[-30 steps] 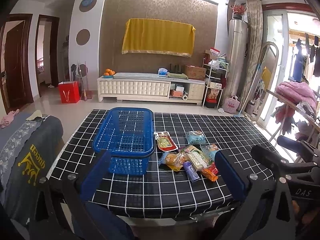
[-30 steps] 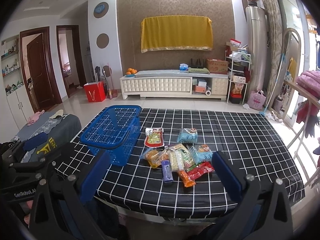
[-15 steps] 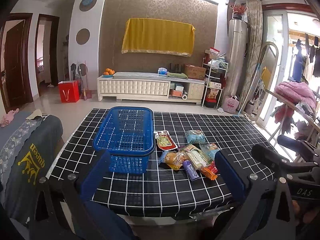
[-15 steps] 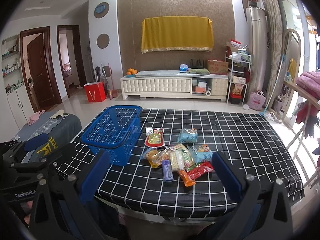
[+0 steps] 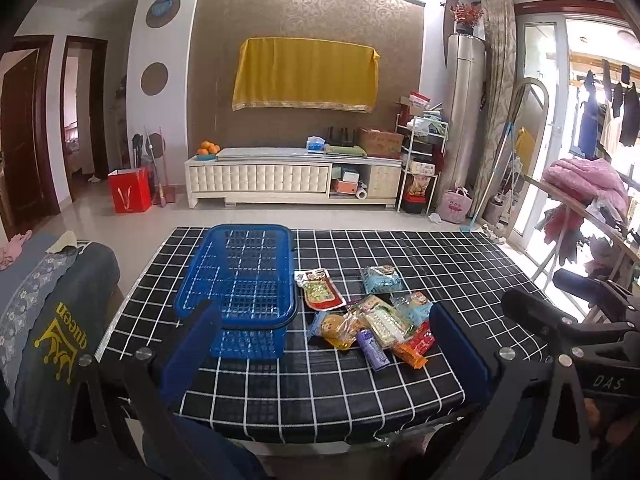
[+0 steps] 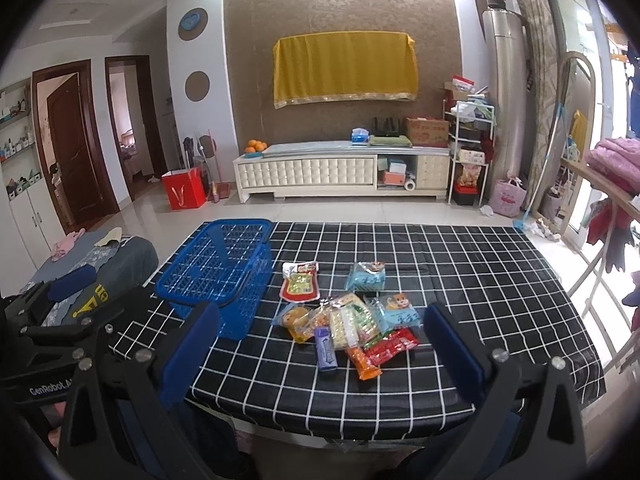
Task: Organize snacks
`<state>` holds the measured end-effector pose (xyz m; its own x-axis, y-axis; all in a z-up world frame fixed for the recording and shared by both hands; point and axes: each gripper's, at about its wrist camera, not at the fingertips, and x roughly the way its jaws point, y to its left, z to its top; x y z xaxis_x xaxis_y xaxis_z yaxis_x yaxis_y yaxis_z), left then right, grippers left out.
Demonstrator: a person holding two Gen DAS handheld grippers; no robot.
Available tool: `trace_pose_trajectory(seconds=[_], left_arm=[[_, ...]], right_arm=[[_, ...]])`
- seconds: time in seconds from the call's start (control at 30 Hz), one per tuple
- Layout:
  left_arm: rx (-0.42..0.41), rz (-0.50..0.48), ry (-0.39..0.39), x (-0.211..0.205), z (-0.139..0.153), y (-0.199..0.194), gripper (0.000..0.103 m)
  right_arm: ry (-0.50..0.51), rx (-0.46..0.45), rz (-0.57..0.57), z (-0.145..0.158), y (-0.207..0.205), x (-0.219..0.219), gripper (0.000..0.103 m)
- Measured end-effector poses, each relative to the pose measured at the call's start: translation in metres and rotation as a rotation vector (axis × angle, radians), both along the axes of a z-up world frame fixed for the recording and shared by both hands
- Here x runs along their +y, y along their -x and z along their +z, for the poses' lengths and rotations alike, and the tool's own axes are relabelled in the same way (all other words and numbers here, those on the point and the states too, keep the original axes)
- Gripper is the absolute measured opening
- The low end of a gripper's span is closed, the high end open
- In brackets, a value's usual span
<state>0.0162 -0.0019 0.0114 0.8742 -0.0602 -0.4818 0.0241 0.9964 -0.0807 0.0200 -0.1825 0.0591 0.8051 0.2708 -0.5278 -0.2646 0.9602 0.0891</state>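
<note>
Left wrist view: left gripper (image 5: 326, 344) and right gripper (image 6: 318, 344) hover spread and empty; foil snack packets (image 5: 372, 320) heap mid-tabletop beside the blue plastic mesh basket (image 5: 240, 276), handy for loading.

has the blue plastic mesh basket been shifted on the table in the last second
No. The blue plastic mesh basket sits on the same squares of the black checked tablecloth, with the red-edged snack packet just to its right as before.
</note>
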Motion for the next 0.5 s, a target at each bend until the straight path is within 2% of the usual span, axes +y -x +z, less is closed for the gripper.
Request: trace_pose_trajectory(seconds=[0.27,0.5], left_arm=[[0.033,-0.077,0.020,-0.022,0.009,-0.047,0.103],[0.081,-0.141,-0.019,-0.053,0.009,-0.102,0.103]], right_arm=[[-0.021,0.015,-0.050,0.009,-0.033,-0.023,0.103],[-0.036,0.052,-0.101,0.005,-0.080,-0.050,0.103]])
